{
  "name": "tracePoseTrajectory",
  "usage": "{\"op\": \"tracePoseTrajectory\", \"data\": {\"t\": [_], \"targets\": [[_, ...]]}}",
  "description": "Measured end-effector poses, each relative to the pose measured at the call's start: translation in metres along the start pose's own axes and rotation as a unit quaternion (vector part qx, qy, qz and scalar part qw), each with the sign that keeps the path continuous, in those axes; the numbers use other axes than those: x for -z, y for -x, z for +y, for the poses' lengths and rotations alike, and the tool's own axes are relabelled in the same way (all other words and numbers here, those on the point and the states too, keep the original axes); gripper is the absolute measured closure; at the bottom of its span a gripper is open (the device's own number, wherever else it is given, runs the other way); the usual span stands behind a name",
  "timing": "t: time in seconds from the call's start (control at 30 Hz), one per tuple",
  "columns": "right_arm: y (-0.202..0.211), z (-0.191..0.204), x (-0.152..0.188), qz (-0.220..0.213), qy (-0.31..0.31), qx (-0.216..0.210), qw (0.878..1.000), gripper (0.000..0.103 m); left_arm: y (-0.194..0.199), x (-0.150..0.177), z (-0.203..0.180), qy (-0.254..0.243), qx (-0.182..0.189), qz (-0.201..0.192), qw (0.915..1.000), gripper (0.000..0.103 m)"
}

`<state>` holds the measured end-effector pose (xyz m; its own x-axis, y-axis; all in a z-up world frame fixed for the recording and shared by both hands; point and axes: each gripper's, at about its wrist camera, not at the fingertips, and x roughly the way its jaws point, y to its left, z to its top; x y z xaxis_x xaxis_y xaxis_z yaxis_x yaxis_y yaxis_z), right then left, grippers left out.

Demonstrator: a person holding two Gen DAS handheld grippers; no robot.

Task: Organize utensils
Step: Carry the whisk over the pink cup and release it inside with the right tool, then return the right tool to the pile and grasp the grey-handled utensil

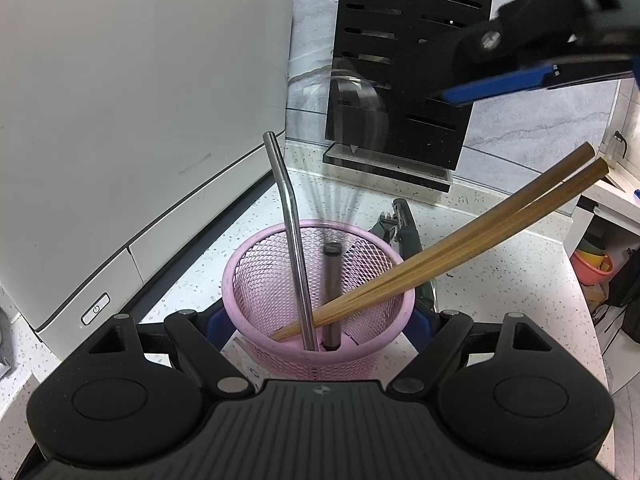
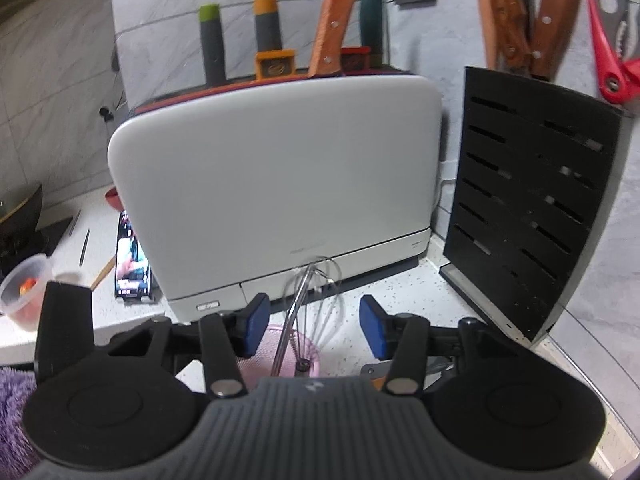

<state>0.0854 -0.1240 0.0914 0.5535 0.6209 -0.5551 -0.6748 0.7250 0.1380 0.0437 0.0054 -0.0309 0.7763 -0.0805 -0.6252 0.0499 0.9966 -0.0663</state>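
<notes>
My left claw [image 1: 318, 320] clenching pink mesh cup [image 1: 316, 280] on desk [image 1: 500, 280]. My right claw [image 2: 314, 326] released, hovering above cup; whisk [image 2: 310, 300] standing between its fingers, untouched, beside straw [image 1: 290, 232], chopsticks [image 1: 460, 248].

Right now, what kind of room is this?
Most likely a home kitchen: a speckled counter against a tiled wall, a black knife block with wooden-handled knives, and a pink cup of utensils.

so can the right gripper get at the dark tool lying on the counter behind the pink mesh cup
Probably yes: the right gripper is open and holds nothing, and that tool lies uncovered, though the wooden chopsticks lean over it.
</notes>
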Motion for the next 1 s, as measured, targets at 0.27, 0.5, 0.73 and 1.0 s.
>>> {"op": "tracePoseTrajectory", "data": {"t": [0.27,0.5,0.73,1.0], "targets": [[0.039,-0.035,0.020,-0.057,-0.097,0.006,0.994,0.060,0.000,0.001,0.003,0.002,0.003,-0.002,1.0000,0.007],[0.040,-0.058,0.067,-0.008,-0.165,0.065,0.984,0.068,0.001,0.001,0.003,0.003,0.002,-0.004,1.0000,0.007],[0.006,-0.077,0.100,0.066,-0.243,0.117,0.961,0.075,0.000,0.003,0.000,0.001,-0.005,-0.008,1.0000,0.007],[-0.035,-0.079,0.107,0.128,-0.271,0.113,0.947,0.078,-0.003,0.000,-0.002,-0.003,-0.010,-0.008,0.9999,0.007]]}}
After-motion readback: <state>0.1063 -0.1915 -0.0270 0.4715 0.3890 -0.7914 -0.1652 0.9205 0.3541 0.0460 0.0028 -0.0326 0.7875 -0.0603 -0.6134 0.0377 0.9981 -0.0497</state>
